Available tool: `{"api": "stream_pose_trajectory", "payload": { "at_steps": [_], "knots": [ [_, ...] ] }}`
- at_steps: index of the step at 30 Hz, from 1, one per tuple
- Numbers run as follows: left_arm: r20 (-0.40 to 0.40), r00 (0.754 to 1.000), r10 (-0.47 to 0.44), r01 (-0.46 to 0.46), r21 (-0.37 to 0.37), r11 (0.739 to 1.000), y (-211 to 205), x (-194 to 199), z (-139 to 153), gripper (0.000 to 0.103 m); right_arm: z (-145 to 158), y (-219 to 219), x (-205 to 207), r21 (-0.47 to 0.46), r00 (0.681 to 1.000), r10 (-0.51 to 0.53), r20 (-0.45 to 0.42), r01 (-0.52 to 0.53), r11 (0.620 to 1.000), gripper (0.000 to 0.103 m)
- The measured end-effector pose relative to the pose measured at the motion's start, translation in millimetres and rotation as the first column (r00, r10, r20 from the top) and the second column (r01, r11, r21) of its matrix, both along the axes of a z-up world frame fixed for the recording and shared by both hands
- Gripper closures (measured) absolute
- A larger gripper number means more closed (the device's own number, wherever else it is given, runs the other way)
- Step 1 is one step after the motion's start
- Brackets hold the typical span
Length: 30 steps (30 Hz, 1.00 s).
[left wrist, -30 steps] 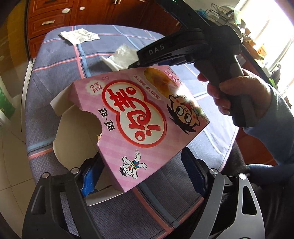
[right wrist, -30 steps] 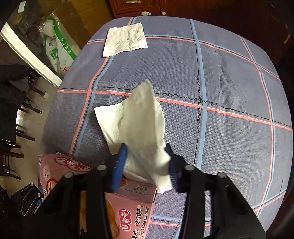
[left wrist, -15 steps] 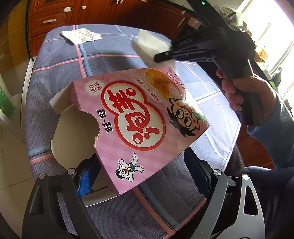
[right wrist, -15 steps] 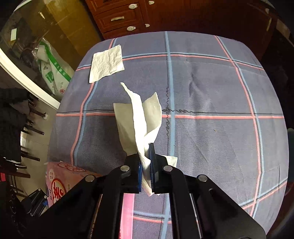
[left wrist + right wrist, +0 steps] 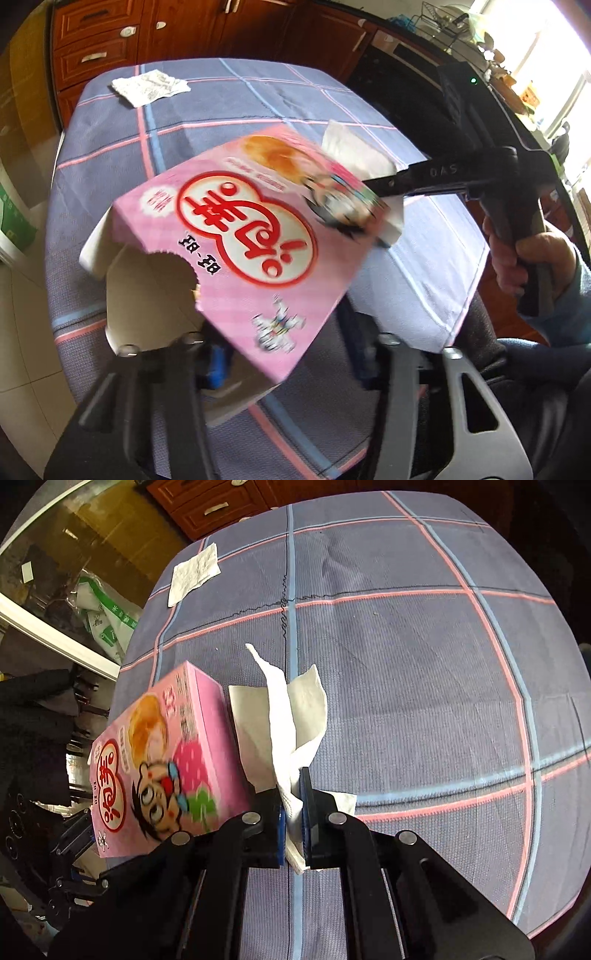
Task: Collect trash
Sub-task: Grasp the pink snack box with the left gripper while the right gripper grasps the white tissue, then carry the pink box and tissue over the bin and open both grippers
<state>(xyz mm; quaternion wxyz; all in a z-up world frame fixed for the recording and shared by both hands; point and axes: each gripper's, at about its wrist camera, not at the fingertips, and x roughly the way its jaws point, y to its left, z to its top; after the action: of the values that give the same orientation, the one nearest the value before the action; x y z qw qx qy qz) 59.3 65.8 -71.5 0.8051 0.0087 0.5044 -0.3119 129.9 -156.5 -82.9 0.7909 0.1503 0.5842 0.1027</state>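
Note:
My left gripper (image 5: 284, 350) holds a pink snack box (image 5: 240, 236) by its open torn end, lifted above the table; the grip itself is hidden behind the box. The box also shows in the right wrist view (image 5: 162, 771). My right gripper (image 5: 293, 812) is shut on a white paper napkin (image 5: 291, 716) and holds it just right of the box's far end. From the left wrist view the right gripper (image 5: 373, 184) and napkin (image 5: 354, 151) sit at the box's far corner. A second napkin (image 5: 149, 86) lies flat at the table's far left corner, also seen from the right wrist view (image 5: 192, 572).
The table (image 5: 406, 664) has a blue cloth with pink and light-blue stripes. Wooden drawers (image 5: 92, 40) stand behind it. A green-and-white bag (image 5: 107, 616) lies on the floor left of the table. A dark counter (image 5: 406, 85) runs along the right.
My right gripper closed on the napkin, lifted it off the table and brought it beside the box's far end. The left gripper tilted and shifted the box, which is motion-blurred now.

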Motion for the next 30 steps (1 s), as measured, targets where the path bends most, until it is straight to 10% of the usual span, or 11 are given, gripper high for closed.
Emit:
{"api": "stream_pose_trajectory", "payload": {
  "at_steps": [2,30],
  "knots": [
    [0.006,1.000,-0.016,0.016,0.007,1.000,-9,-3,5,0.082,1,-5,-5,0.021,1.000,-0.007,0.000,0.007,1.000,0.097],
    [0.054,0.993,-0.109,0.108,0.019,0.994,-151,19,62,0.087,38,-91,-54,0.254,0.989,-0.117,0.095,0.090,0.963,0.097]
  ]
}}
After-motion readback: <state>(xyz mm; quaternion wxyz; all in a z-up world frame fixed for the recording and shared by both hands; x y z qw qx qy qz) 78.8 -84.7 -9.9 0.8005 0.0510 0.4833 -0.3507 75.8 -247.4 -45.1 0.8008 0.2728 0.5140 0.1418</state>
